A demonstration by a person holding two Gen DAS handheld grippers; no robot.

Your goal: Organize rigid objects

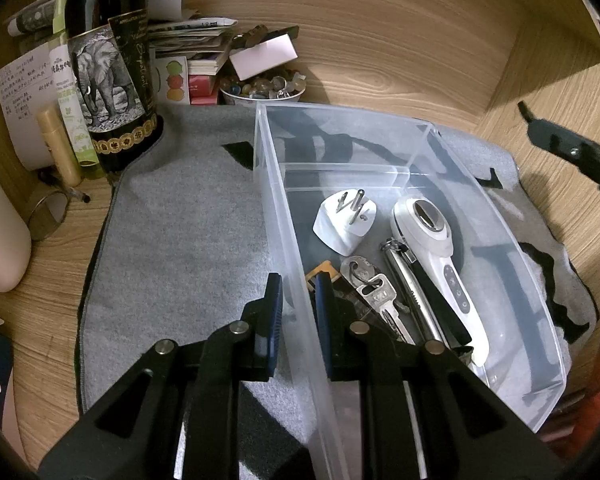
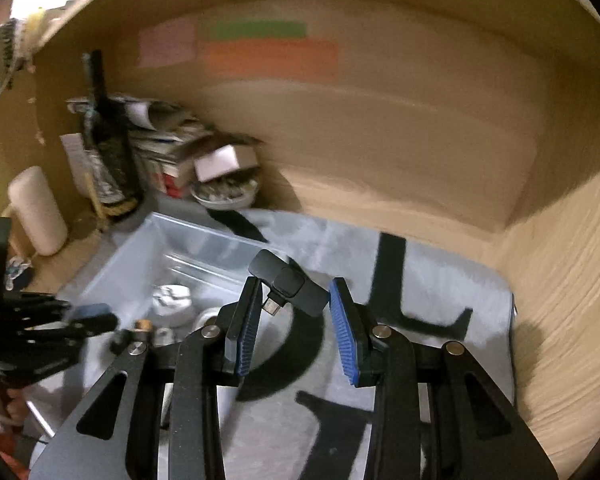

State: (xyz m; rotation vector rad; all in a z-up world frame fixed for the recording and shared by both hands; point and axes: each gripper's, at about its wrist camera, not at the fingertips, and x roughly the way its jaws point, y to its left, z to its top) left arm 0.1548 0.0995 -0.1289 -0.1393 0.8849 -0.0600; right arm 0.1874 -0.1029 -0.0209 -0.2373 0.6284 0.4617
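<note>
Left wrist view showed the left gripper (image 1: 294, 312) straddling the near-left wall of a clear plastic bin (image 1: 540, 288), one blue-padded finger outside on the grey felt mat (image 1: 180, 232) and the other inside, the two closed nearly onto the wall between them. Inside the bin lay a white plug adapter (image 1: 344, 220), a white handheld device (image 1: 436, 248) with a round metal head, a bunch of keys (image 1: 374, 292) and a black-and-silver folding tool (image 1: 420, 296), all crowded toward the near end, while the far compartment beyond a low clear divider looked bare. Behind the mat's far-left corner stood a dark wine bottle (image 1: 108, 72) with an elephant label, a stack of papers and booklets (image 1: 192, 40), a bowl of beads (image 1: 260, 88) and a gold tube (image 1: 58, 144), crowding that edge; the wooden desk (image 1: 400, 48) beyond the bin's far wall lay open. Right wrist view, blurred, showed the right gripper (image 2: 296, 316) with its fingers spread and a small black USB-C adapter (image 2: 288, 282) lying tilted between their tips, touching the left pad; whether the right pad touched it I could not tell. It hung above the mat just beside the bin's right wall (image 2: 204, 240), with open mat to its right up to the wooden side panel (image 2: 572, 280).
</note>
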